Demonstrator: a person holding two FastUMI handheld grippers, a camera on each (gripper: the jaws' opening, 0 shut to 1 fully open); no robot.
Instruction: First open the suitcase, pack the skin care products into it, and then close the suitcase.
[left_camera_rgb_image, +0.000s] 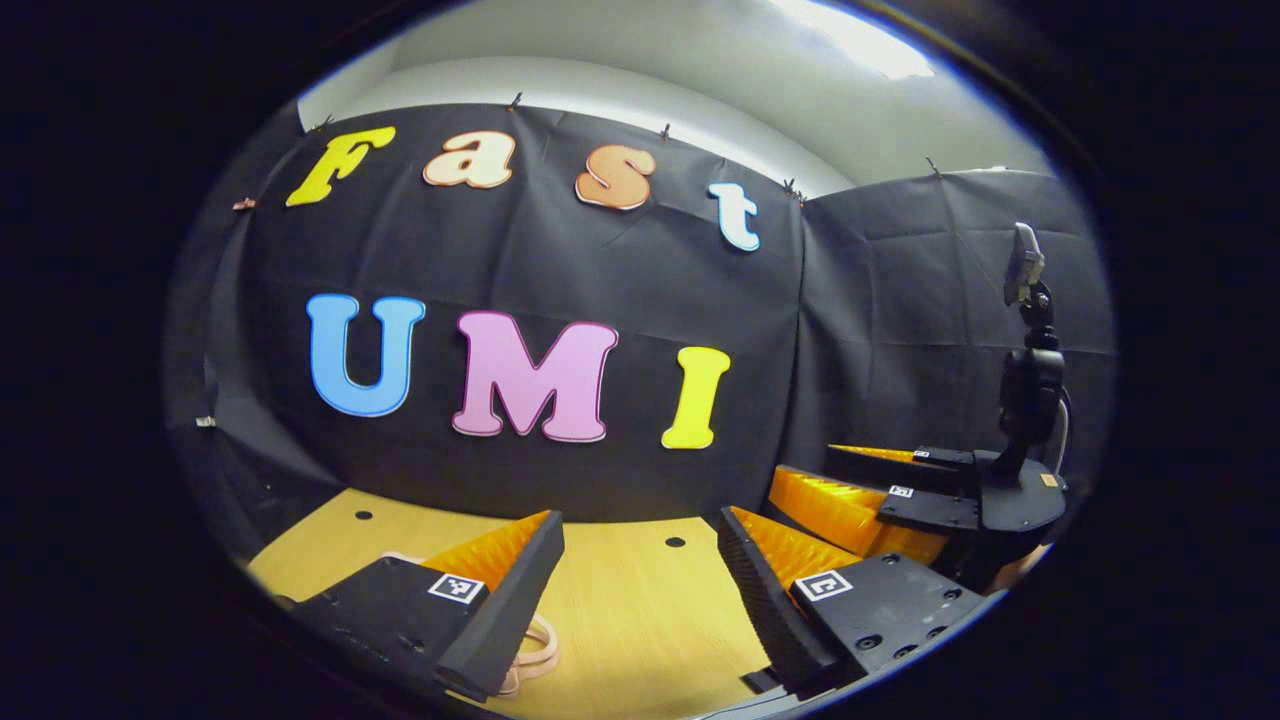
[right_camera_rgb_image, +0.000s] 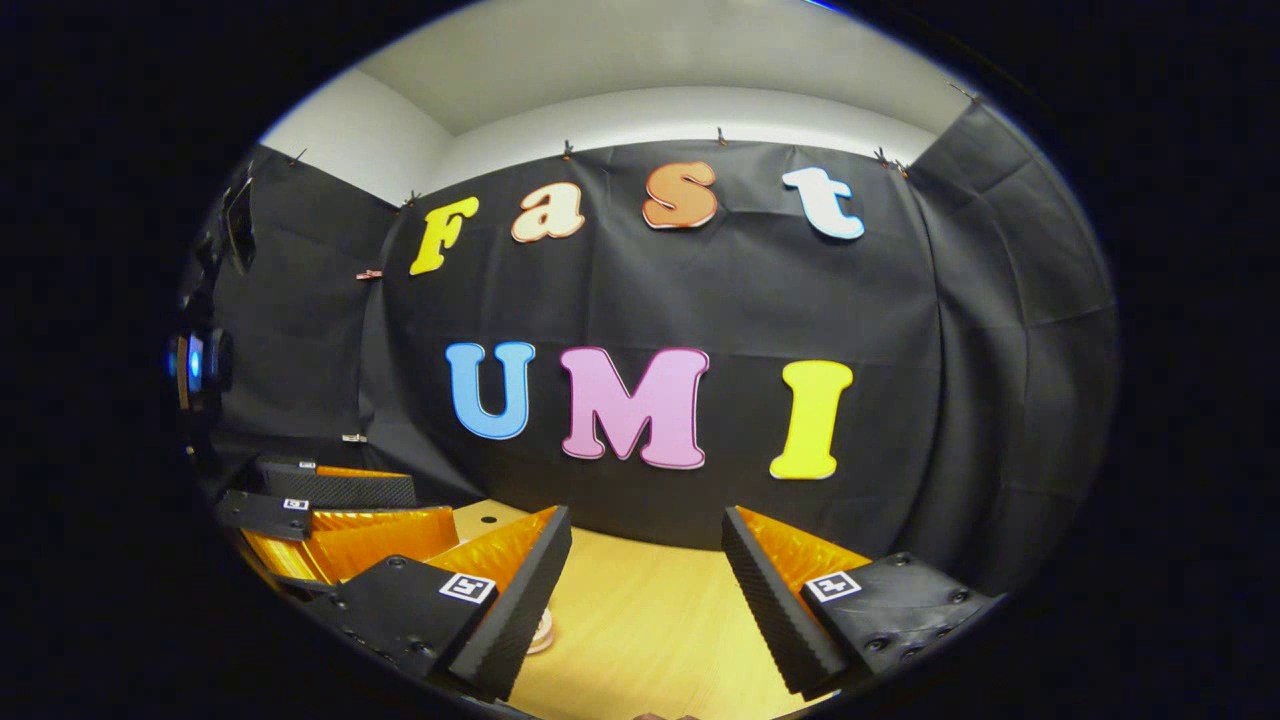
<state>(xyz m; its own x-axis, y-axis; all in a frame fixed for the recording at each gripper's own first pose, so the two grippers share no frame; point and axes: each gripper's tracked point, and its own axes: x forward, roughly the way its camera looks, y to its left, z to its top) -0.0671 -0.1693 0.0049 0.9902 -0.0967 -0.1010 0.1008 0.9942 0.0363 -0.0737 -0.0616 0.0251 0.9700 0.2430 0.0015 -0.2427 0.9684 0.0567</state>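
In the left gripper view, the left gripper (left_camera_rgb_image: 640, 585) hangs over a pale wood-grain counter (left_camera_rgb_image: 640, 610), its ribbed, wedge-shaped fingers (left_camera_rgb_image: 520, 590) spread wide with nothing between them. A pinkish looped strap (left_camera_rgb_image: 535, 650), thin and curved, lies on the counter just behind the near finger; what it belongs to I cannot tell. The right gripper (left_camera_rgb_image: 900, 490) sits off to the side, a camera mount rising above it. Open counter runs forward to the black cloth wall.

In the right gripper view, the right gripper (right_camera_rgb_image: 645, 590) has its ribbed fingers (right_camera_rgb_image: 770, 595) wide apart over bare wood grain. A small round pinkish object (right_camera_rgb_image: 541, 632) peeks beside one finger
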